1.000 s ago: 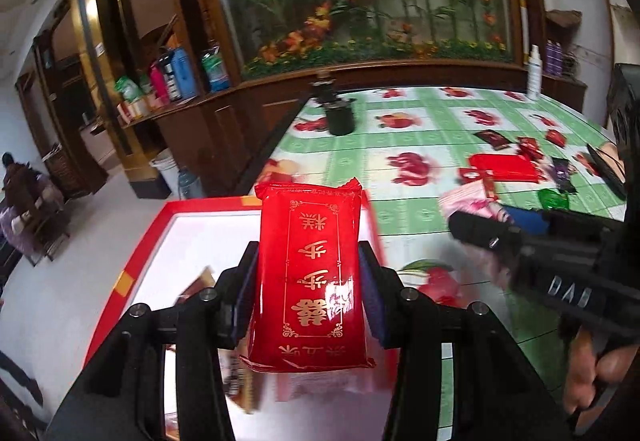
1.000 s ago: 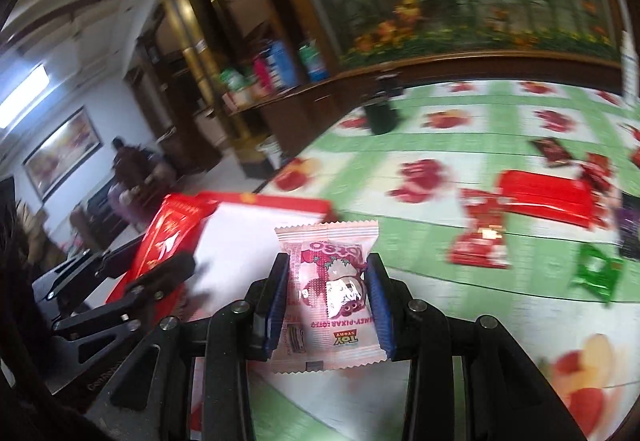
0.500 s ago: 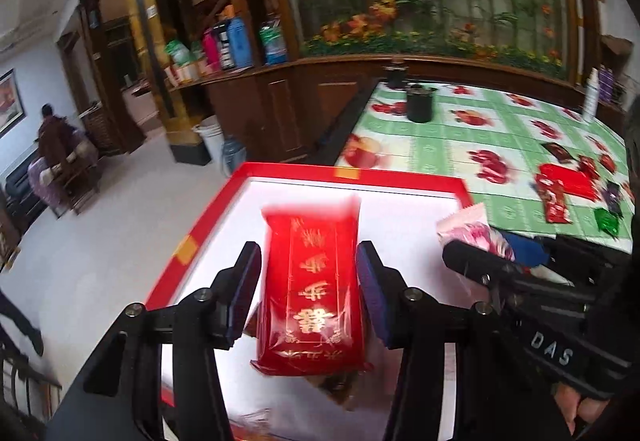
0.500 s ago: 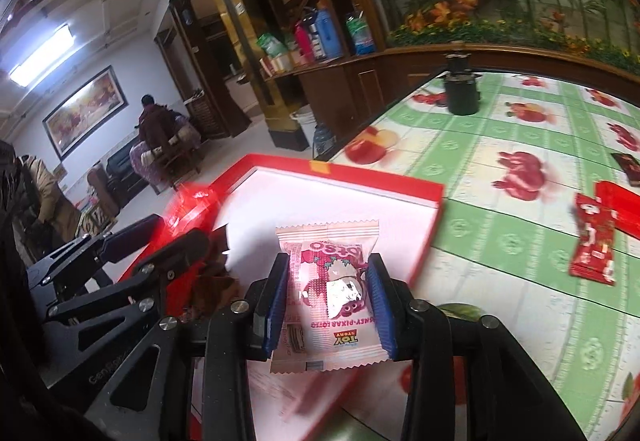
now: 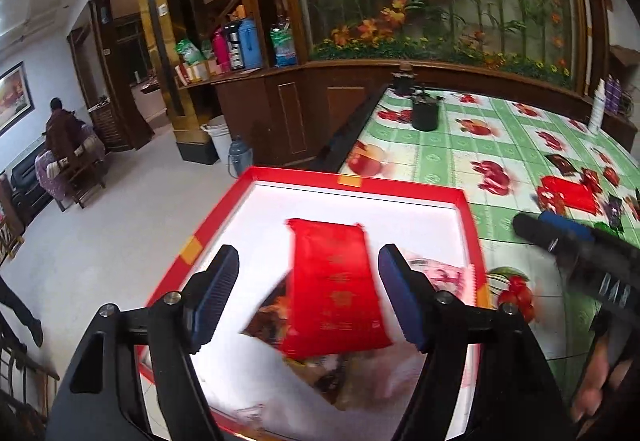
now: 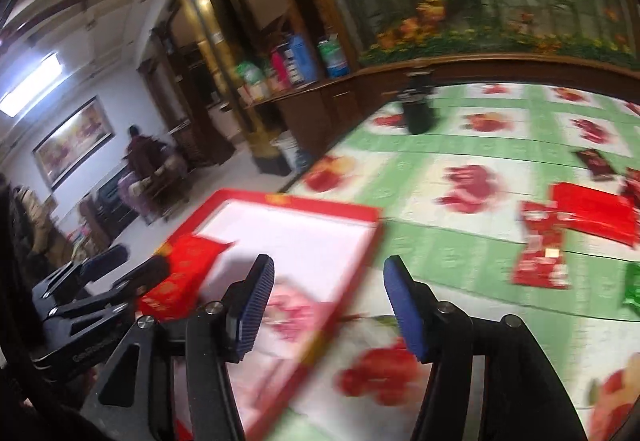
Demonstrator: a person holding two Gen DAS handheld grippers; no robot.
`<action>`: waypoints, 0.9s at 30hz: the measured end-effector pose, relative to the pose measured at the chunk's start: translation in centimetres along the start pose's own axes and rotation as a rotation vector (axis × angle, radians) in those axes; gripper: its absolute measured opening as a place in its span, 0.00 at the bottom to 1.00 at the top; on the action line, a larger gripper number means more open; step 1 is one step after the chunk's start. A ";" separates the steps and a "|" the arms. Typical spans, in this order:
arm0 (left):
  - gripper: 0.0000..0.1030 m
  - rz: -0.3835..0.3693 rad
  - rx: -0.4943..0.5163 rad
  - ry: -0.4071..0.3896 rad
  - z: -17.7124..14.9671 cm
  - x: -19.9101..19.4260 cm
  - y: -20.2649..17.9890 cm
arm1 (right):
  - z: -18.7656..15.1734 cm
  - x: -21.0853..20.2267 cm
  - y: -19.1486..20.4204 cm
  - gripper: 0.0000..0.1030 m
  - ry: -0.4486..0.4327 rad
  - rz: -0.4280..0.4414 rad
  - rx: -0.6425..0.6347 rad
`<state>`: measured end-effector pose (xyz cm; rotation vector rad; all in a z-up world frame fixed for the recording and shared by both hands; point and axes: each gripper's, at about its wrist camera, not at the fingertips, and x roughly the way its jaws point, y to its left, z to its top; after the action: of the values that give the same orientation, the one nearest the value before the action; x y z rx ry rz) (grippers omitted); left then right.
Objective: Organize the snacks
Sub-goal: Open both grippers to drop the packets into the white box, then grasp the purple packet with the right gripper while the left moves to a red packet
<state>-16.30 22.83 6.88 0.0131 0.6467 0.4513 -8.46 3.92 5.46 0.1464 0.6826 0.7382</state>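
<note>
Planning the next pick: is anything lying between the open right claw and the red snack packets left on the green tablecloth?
Nothing visible does. From the right claw, open above the red-rimmed white tray's corner, only bare green floral tablecloth separates it from the nearest red snack packet. The picture is motion-blurred, so small items could be missed.

Bright indoor light, fisheye edges, motion blur

R gripper [image 6: 328, 301] jaws wide apart, pink snack pkt [image 6: 296, 311] blurred below in red-rimmed box [image 6: 320, 207], red pkts [image 6: 542, 251] on tablecloth
</note>
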 end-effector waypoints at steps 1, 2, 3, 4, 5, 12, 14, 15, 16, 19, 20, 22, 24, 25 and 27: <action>0.70 -0.008 0.014 0.002 0.1 0.0 -0.7 | 0.2 -0.5 -1.2 0.58 -0.011 -0.019 0.020; 0.70 -0.015 0.025 0.004 0.2 -0.1 -1.2 | 0.4 -1.0 -2.4 0.58 -0.022 -0.038 0.038; 0.70 -0.029 0.046 0.006 0.3 -0.2 -2.0 | 0.6 -1.6 -3.7 0.58 -0.033 -0.060 0.060; 0.70 -0.037 0.061 0.006 0.4 -0.3 -2.7 | 0.9 -2.3 -5.2 0.58 -0.044 -0.081 0.084; 0.70 -0.046 0.081 0.004 0.5 -0.5 -3.5 | 1.2 -3.1 -6.8 0.58 -0.058 -0.102 0.107; 0.70 -0.150 0.229 0.006 2.1 -0.9 -10.3 | 2.1 -9.1 -17.8 0.58 -0.136 -0.315 0.248; 0.70 -0.182 0.270 0.002 2.8 -0.8 -12.4 | 2.1 -10.4 -20.7 0.58 -0.138 -0.358 0.293; 0.70 -0.191 0.293 -0.003 3.3 -0.8 -13.6 | 2.1 -11.0 -22.1 0.58 -0.134 -0.383 0.317; 0.70 -0.205 0.319 -0.008 3.8 -0.6 -14.9 | 2.1 -11.2 -22.8 0.58 -0.129 -0.397 0.331; 0.82 -0.258 0.406 -0.034 5.2 0.2 -18.8 | 1.8 -10.9 -25.1 0.58 -0.058 -0.430 0.359; 0.82 -0.269 0.439 -0.045 5.7 0.6 -20.2 | 1.9 -10.5 -25.5 0.58 -0.037 -0.434 0.364; 0.82 -0.309 0.500 -0.052 6.6 1.5 -22.7 | 1.8 -9.9 -25.8 0.58 -0.006 -0.434 0.363; 0.82 -0.340 0.545 -0.057 7.3 2.3 -24.7 | 1.6 -9.2 -25.5 0.58 0.019 -0.445 0.346; 0.82 -0.363 0.575 -0.060 7.7 2.8 -25.7 | 1.5 -9.0 -25.4 0.58 0.030 -0.462 0.338; 0.82 -0.403 0.632 -0.065 8.1 3.5 -27.6 | 1.5 -8.5 -25.6 0.58 0.045 -0.471 0.338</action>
<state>1.95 0.36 7.22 0.4862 0.6866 -0.1536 2.54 -20.44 1.98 0.2667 0.8436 0.1716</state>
